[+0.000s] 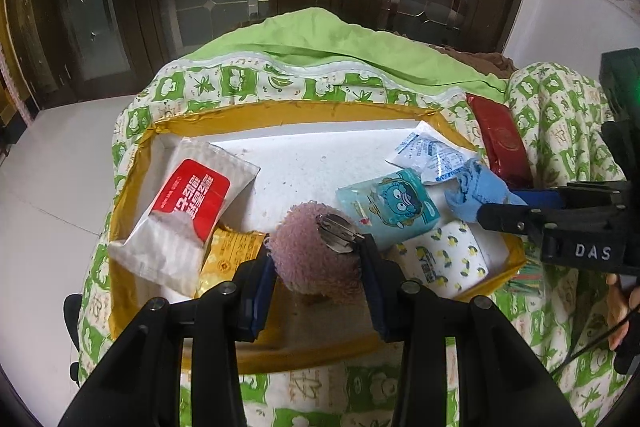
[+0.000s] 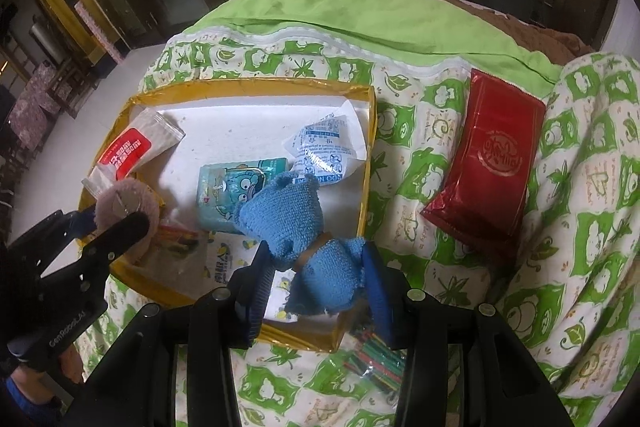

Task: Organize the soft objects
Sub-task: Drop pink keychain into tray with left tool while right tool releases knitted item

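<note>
A yellow-rimmed box [image 1: 280,115] with a white floor lies on a green patterned quilt. My left gripper [image 1: 316,263] is shut on a pink fluffy brooch [image 1: 308,251] with a metal clasp, held over the box's near edge; it also shows in the right wrist view [image 2: 124,203]. My right gripper [image 2: 316,267] is shut on a blue knitted cloth [image 2: 296,223] over the box's near right corner; the cloth shows in the left wrist view [image 1: 476,193]. A red soft packet [image 2: 488,155] lies on the quilt right of the box.
In the box lie a red-and-white tissue pack [image 1: 188,211], a teal cartoon pack [image 1: 388,207], a white-blue sachet [image 1: 432,155], a lemon-print tissue pack [image 1: 448,259] and a yellow packet [image 1: 228,259]. A bag of coloured sticks [image 2: 376,359] lies on the quilt [image 2: 580,227] near the box.
</note>
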A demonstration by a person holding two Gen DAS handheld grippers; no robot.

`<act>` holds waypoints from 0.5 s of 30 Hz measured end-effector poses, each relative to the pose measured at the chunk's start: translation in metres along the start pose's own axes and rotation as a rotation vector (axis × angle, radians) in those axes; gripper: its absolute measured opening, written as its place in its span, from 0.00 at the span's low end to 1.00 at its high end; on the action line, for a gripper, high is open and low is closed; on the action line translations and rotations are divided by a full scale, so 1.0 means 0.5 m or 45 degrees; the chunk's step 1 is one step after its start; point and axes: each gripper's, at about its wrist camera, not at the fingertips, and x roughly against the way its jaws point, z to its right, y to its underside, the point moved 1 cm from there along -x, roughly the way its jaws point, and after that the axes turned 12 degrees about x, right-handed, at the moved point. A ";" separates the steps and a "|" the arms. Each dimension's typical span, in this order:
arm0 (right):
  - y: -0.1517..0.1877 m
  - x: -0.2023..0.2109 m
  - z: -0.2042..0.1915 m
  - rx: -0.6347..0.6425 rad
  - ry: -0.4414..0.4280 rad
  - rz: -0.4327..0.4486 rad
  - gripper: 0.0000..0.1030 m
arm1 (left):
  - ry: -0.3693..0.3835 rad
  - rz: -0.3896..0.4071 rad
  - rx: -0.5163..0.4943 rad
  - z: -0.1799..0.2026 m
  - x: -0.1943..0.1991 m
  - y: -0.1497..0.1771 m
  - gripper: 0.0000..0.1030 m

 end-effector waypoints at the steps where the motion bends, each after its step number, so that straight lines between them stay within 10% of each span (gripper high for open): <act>1: -0.001 -0.001 0.003 -0.004 -0.006 0.002 0.46 | 0.001 -0.002 0.004 -0.001 -0.004 -0.002 0.38; 15: -0.009 -0.023 0.005 0.006 0.003 -0.020 0.46 | -0.015 -0.052 0.045 -0.014 -0.053 -0.020 0.38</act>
